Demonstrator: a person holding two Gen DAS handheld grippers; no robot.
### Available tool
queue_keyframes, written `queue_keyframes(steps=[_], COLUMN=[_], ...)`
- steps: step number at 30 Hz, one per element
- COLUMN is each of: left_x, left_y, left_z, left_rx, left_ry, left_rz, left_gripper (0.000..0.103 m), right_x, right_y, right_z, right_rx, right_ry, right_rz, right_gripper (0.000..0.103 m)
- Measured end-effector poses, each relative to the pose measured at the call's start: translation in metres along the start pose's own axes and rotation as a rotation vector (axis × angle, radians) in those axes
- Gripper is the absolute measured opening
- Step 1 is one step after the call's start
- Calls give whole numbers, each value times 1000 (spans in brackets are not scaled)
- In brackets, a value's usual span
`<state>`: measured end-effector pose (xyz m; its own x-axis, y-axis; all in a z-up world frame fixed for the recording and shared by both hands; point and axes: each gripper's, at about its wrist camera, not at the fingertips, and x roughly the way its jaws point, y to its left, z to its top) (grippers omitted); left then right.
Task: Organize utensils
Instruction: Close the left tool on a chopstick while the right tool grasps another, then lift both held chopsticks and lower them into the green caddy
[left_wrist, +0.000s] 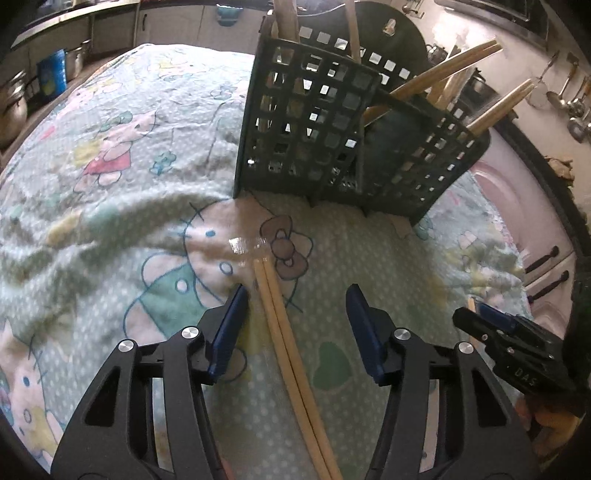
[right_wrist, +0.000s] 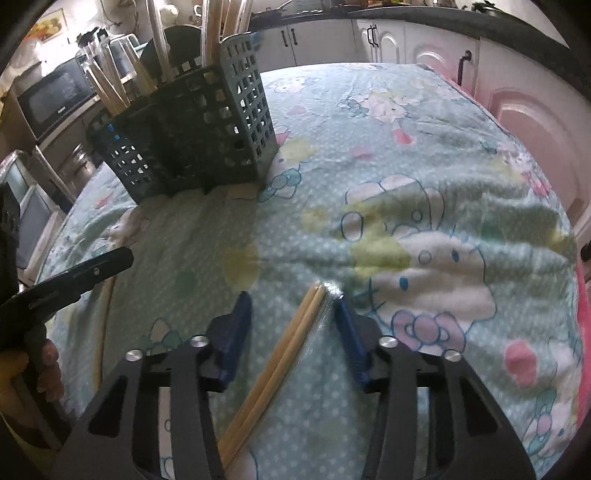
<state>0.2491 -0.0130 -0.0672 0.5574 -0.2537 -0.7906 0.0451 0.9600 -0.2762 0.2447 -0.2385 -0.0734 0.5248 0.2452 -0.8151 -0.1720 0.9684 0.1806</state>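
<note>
Straddling one chopstick pair (left_wrist: 291, 354) with left gripper (left_wrist: 295, 325), fingers part-open, not touching, right gripper (right_wrist: 291, 328) likewise over second pair (right_wrist: 273, 365) on cartoon-print cloth (left_wrist: 110, 184), holder (left_wrist: 332, 140) behind, upright, holding more chopsticks (left_wrist: 443, 77).

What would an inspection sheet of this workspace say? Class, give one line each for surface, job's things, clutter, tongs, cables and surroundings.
Surface: cartoon-print cloth, wrinkled, covering the table.
Job's things: dark lattice utensil holder standing upright with chopsticks in it; one chopstick pair lying between the left tongs' jaws; a second wrapped pair lying between the right tongs' jaws.
Clutter: nothing seen.
Tongs: left tongs and right tongs both low over the cloth, jaws astride their pairs, pads not pressing.
Cables: nothing seen.
Surroundings: kitchen cabinets, microwave, pots, hanging ladles.
</note>
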Motion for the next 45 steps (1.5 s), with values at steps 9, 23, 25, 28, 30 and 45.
queue_keyframes(steps=[9, 23, 25, 28, 30, 45], left_x=[8, -116, -136, -161, -178, -190], left_y=[-2, 0, -1, -10, -13, -38], left_z=[17, 82, 95, 114, 128, 175], left_rx=[49, 9, 8, 8, 12, -7], left_ry=[11, -285, -332, -413, -487, -783], left_rz=[112, -121, -144, -161, -148, 10], left_gripper=[7, 1, 1, 1, 1, 1], right_x=[-4, -110, -122, -138, -148, -180], right_y=[13, 48, 48, 45, 43, 23], right_z=[19, 78, 89, 106, 118, 170], right_rx=[-31, -153, -154, -138, -127, -75], right_ry=[-3, -304, -351, -412, -460, -753], right_rz=[124, 340, 350, 363, 367, 268], right_gripper=[7, 5, 5, 5, 5, 5])
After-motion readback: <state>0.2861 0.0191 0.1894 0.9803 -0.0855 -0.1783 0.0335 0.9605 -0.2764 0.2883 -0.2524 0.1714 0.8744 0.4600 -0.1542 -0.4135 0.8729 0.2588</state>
